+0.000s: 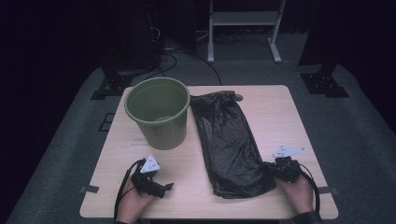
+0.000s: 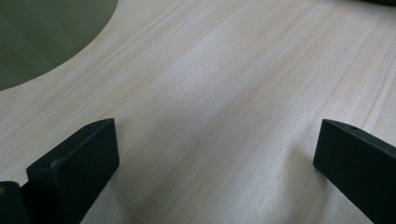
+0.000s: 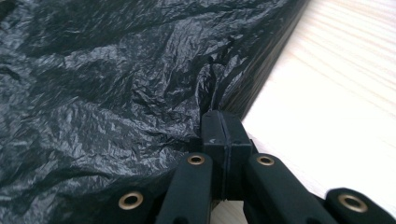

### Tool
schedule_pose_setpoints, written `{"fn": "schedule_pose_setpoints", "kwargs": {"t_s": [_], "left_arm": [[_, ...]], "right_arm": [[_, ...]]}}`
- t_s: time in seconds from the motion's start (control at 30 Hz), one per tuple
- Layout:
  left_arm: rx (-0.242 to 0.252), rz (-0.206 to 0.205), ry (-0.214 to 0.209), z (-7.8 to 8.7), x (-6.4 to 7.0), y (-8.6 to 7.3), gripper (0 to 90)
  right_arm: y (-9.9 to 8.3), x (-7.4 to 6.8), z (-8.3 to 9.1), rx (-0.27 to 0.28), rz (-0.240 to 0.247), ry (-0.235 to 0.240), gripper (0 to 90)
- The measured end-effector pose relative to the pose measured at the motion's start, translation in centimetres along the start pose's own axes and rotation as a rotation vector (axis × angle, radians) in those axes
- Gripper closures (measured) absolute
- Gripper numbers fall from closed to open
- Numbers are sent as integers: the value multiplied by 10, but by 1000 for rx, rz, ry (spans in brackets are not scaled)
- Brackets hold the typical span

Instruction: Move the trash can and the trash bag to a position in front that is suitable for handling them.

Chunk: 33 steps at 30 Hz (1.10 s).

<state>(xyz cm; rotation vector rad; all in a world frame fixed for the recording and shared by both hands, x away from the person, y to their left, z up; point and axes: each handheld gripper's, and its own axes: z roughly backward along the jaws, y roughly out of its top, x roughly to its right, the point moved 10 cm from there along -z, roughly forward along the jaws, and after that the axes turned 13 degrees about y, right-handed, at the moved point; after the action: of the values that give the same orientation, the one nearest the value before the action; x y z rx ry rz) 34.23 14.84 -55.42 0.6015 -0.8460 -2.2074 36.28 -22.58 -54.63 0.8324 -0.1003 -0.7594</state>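
Black bag (image 3: 116, 84) edge pinched in R gripper (image 3: 223, 123).

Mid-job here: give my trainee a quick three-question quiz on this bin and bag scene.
1. True or false: the left gripper is open over bare table.
2. What does the right gripper pinch? A) bin rim B) black bag's edge C) cable
3. Which side of the black bag does the green bin stand on, in the high view?

Key: 1 true; 2 B; 3 its left, upright and empty.
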Motion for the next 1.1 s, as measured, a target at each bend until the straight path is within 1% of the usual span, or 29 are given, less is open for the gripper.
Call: {"fn": "schedule_pose_setpoints", "kwargs": {"t_s": [0.23, 0.33, 0.43, 0.57, 0.67, 0.73, 0.93, 0.97, 1.0, 1.1], "left_arm": [[0, 0, 0, 0, 0, 0, 0], [0, 0, 0, 0, 0, 0, 0], [0, 0, 0, 0, 0, 0, 0], [0, -1, 0, 0, 0, 0, 0], [0, 0, 0, 0, 0, 0, 0], [0, -1, 0, 0, 0, 0, 0], [0, 0, 0, 0, 0, 0, 0], [0, 0, 0, 0, 0, 0, 0], [0, 0, 0, 0, 0, 0, 0], [0, 0, 0, 0, 0, 0, 0]], "right_arm": [[-7, 12, 14, 18, -25, -52, 900], [-10, 16, 22, 30, -39, -62, 900], [-17, 20, 30, 20, -38, -85, 900], [-30, 22, 43, 18, -58, -98, 900], [-37, 24, 54, 28, -77, -115, 900], [-42, 25, 59, 30, -82, -127, 900], [-61, 25, 72, 13, -99, -149, 900], [-61, 25, 72, 13, -99, -149, 900], [-69, 26, 81, 16, -109, -164, 900], [-77, 25, 89, 10, -111, -181, 899]]}}
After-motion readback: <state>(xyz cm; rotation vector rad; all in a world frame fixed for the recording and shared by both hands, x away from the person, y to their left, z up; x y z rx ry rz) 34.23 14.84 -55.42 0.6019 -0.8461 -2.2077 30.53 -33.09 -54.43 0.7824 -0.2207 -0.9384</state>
